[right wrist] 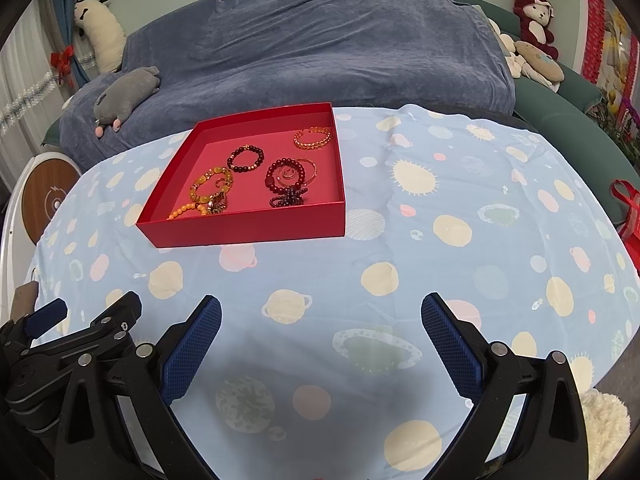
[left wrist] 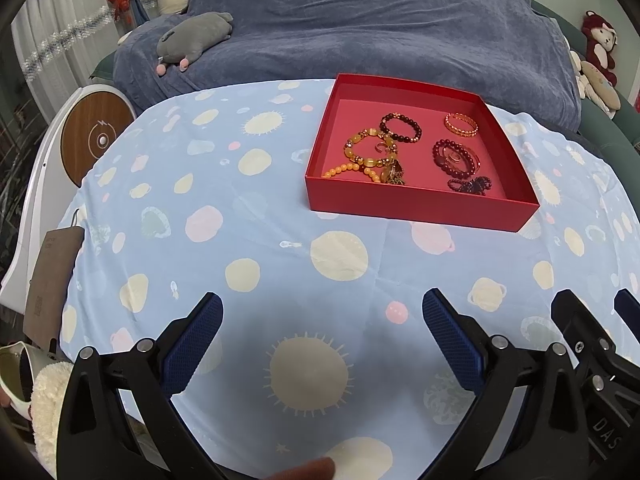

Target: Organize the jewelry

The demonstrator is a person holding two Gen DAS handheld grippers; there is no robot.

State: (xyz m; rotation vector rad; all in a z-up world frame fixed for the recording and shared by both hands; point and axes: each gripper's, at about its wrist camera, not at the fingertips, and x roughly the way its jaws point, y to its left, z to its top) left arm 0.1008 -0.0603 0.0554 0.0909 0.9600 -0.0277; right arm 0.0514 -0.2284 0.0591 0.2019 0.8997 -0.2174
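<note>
Both pairs of blue-padded fingers stand spread wide with nothing between them: left gripper (left wrist: 322, 320) hovering over the near part of the table, right gripper (right wrist: 321, 320) just beside it, low over the same cloth. From the left wrist view, the right gripper's black frame and one blue pad show at the near right edge; from the right wrist view, the left gripper's frame shows at the near left. Tablecloth (left wrist: 240, 240) pale blue, printed with cream suns, pink dots and ringed planets, lightly creased. Red tray (right wrist: 248, 229), shallow, open-topped, square, sits on the cloth at the far side, well apart from both grippers; right of centre from the left wrist, left of centre from the right. All jewelry lies inside it. Dark beaded bracelet (left wrist: 401, 128) toward the far middle. Gold chain-link bracelet (left wrist: 461, 124) in the far right corner area, apart from the others. Yellow-amber bracelet (left wrist: 366, 150) at the left, touching an orange bead strand (left wrist: 347, 170) that curves along the near left wall, with a brownish tassel or charm tangled where they meet; details too small to sort. Deep red bead bracelet (left wrist: 454, 156) right of centre, with thin rings overlapping it. Small dark purple bead cluster (left wrist: 470, 185) near the tray's near wall, just beside the red one. Beyond the table, a blue blanket (right wrist: 320, 40) over a sofa, a grey plush animal (right wrist: 126, 96) lying on its left part, a red plush monkey (right wrist: 536, 16) far right.
</note>
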